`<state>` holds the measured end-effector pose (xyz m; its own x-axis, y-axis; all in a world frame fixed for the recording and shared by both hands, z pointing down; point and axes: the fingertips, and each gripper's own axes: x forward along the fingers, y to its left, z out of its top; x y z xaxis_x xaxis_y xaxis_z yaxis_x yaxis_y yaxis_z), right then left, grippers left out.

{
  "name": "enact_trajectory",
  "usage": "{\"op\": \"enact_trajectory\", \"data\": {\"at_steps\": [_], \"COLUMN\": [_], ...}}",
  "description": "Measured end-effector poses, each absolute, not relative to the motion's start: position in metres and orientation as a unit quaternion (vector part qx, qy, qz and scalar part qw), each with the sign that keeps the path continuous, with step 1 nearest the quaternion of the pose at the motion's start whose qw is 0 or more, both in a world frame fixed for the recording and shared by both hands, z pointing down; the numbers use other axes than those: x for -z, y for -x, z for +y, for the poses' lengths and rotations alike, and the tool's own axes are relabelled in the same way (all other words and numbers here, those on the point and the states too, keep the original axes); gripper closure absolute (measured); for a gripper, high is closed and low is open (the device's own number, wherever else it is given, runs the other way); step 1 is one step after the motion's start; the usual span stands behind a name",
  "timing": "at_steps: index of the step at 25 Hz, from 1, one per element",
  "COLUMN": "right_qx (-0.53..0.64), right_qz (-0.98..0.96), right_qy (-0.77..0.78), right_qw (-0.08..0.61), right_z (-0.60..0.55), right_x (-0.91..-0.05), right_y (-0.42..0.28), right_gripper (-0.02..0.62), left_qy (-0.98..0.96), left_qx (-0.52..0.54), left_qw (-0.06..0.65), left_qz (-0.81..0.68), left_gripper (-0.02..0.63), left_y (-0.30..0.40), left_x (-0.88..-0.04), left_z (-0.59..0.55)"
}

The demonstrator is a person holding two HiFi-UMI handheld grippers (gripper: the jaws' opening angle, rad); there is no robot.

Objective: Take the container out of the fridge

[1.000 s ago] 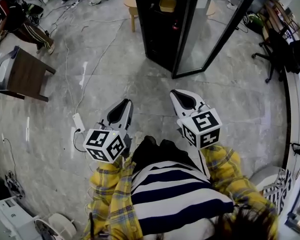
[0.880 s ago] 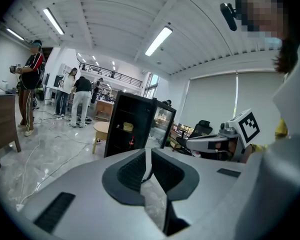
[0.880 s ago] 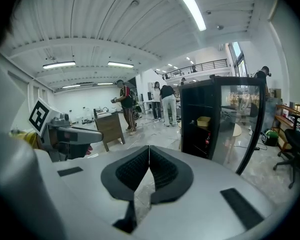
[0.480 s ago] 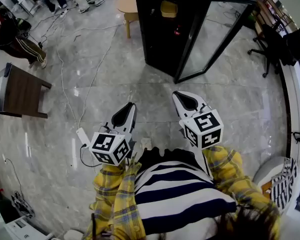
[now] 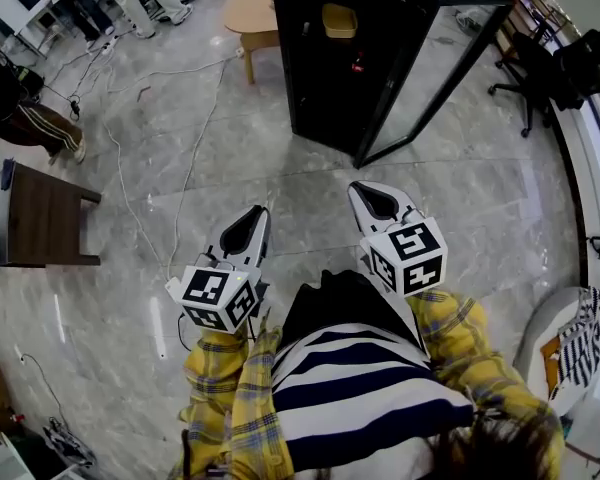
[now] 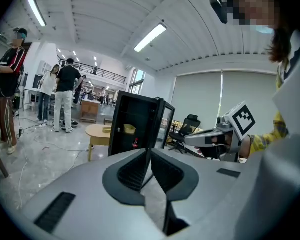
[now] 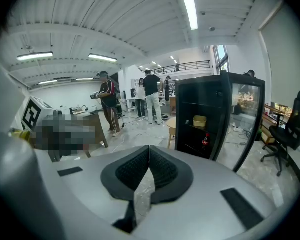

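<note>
Both my grippers are empty: the left gripper [image 5: 255, 213] has its jaws drawn almost together, and the right gripper [image 5: 365, 190] is pinched closed at the tips. They hover over the marble floor [image 5: 230, 158], well short of the black fridge [image 5: 315, 78], whose glass door [image 5: 435, 63] stands open. The yellow container [image 5: 338, 20] sits on an upper shelf inside. Below it is what looks like a small red bottle [image 5: 357, 65].

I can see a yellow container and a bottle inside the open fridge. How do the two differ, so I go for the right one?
The yellow container is low and wide; the bottle is tall, narrow and upright. The container is plain yellow; the bottle is dark with a red label. The container sits higher up in the fridge, the bottle lower down. Both stand inside the black fridge, whose glass door is open.
</note>
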<state>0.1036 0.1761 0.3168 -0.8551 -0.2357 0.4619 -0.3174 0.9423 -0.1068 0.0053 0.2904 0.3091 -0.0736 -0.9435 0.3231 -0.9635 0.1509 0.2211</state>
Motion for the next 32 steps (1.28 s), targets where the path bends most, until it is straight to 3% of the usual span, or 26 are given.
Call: {"op": "enact_trajectory", "data": {"at_steps": [12, 23, 32], "right_qx": [-0.1, -0.114, -0.132], "right_qz": [-0.947, -0.948, -0.942], "right_qy": [-0.197, -0.191, -0.212], "right_qw": [0.234, 0.228, 0.224], "right_z": [0.136, 0.052, -0.002], "right_x": [-0.335, -0.347, -0.358], "right_y": [-0.081, -0.023, -0.01], "right_gripper": [0.568, 0.568, 0.568], "left_qy": [-0.683, -0.689, -0.718], "left_qx": [-0.011, -0.068, -0.111], "left_qw": [0.198, 0.15, 0.13], "left_qz": [-0.702, -0.706, -0.675], "left_gripper": [0.562, 0.563, 0.563], "left_y": [0.034, 0.095, 0.105], "left_x": [-0.328, -0.32, -0.34], "left_z": [0.247, 0.148, 0.067]}}
